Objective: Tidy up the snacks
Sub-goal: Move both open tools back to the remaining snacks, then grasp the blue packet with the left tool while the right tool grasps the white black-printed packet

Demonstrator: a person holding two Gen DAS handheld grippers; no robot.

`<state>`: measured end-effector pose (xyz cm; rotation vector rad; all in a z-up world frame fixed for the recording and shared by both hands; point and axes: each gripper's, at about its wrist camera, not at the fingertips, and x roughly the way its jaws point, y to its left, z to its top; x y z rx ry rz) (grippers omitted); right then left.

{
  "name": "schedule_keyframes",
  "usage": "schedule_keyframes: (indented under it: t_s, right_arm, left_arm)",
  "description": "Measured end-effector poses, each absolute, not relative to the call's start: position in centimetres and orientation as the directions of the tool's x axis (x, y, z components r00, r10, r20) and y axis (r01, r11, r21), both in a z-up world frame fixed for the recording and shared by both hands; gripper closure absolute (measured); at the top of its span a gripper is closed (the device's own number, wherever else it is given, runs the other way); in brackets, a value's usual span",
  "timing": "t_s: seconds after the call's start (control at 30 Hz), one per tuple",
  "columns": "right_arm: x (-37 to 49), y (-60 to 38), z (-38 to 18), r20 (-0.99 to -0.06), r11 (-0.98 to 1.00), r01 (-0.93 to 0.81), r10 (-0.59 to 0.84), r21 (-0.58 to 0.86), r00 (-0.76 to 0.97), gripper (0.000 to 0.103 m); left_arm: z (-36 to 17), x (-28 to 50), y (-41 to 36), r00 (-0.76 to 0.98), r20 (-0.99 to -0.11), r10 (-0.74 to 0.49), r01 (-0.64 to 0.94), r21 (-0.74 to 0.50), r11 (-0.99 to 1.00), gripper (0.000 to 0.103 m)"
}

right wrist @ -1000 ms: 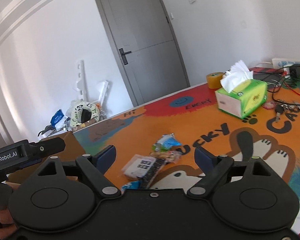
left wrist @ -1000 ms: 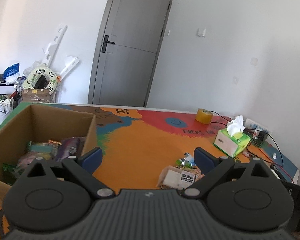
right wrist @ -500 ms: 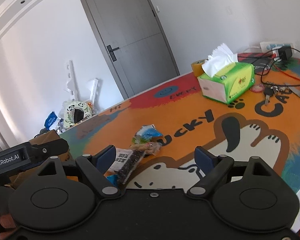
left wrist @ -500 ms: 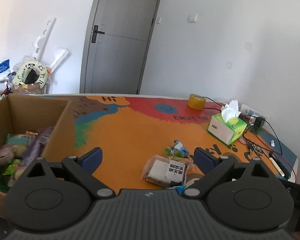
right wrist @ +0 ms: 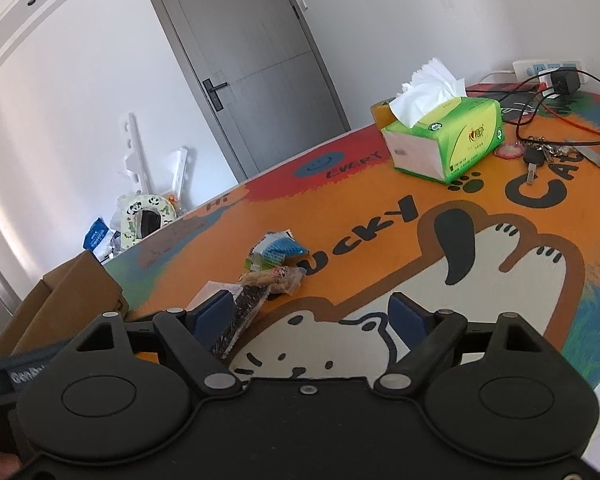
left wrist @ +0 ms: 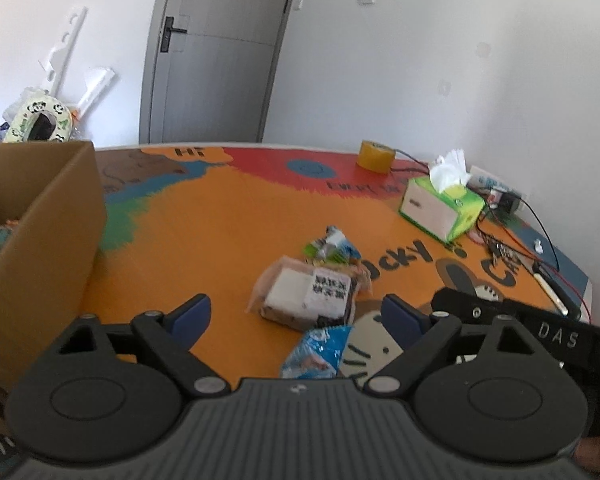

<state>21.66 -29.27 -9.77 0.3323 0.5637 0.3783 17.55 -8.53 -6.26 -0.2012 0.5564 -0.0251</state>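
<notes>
A small heap of snack packets lies on the orange table mat: a clear-wrapped cake with a black-and-white label point(left wrist: 308, 298), a green and blue packet point(left wrist: 332, 246) behind it, and a blue packet point(left wrist: 320, 350) in front. My left gripper point(left wrist: 296, 314) is open and empty, just short of the cake. A cardboard box point(left wrist: 40, 232) with snacks inside stands at the left. In the right wrist view the heap point(right wrist: 268, 276) lies left of centre; my right gripper point(right wrist: 314, 314) is open and empty, its left finger by the cake packet's dark edge point(right wrist: 240, 316).
A green tissue box point(left wrist: 440, 208) point(right wrist: 448, 140), a yellow tape roll point(left wrist: 376, 156), keys point(right wrist: 540, 156), cables and a power strip point(right wrist: 548, 70) sit at the table's far right. A grey door point(left wrist: 216, 52) and clutter on the floor lie beyond the table.
Both grippers have moved closer to the snack heap. The left view has swung right, so the box has slid to the left edge. Both grippers stay open.
</notes>
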Motion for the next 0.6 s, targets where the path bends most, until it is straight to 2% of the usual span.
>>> schedule_keyframes:
  t_s: [0.07, 0.17, 0.23, 0.27, 0.3, 0.6]
  right_arm:
    - [21.7, -29.2, -9.9, -0.453, 0.878, -0.253, 0.434, 0.407, 0.779, 0.02]
    - [21.5, -28.9, -9.9, -0.451, 0.876, -0.264, 0.441, 0.404, 0.776, 0.02]
    - [21.6, -28.6, -9.8, -0.45, 0.874, -0.275, 0.449, 0.4, 0.772, 0.02]
    - [21.6, -28.4, -9.8, -0.45, 0.873, -0.278, 0.452, 0.4, 0.77, 0.02]
    - [21.6, -28.2, -9.9, -0.451, 0.872, -0.282, 0.454, 0.4, 0.768, 0.02]
    - [22.0, -26.5, -9.9, -0.455, 0.864, -0.31, 0.479, 0.397, 0.751, 0.02]
  left_arm:
    - [-6.8, 17.7, -8.5, 0.838, -0.538, -0.085, -0.03, -0.201, 0.979, 0.019]
    - [-7.7, 18.1, -8.5, 0.817, -0.57, -0.093, -0.027, -0.197, 0.98, 0.035]
    - [-8.2, 18.4, -8.5, 0.802, -0.588, -0.107, -0.021, -0.207, 0.978, 0.053]
    - [-8.4, 18.4, -8.4, 0.796, -0.594, -0.115, -0.018, -0.214, 0.977, 0.058]
    - [-8.6, 18.4, -8.4, 0.791, -0.601, -0.116, -0.019, -0.214, 0.977, 0.073]
    - [-7.6, 17.5, -6.2, 0.827, -0.558, -0.068, -0.082, -0.239, 0.967, 0.075]
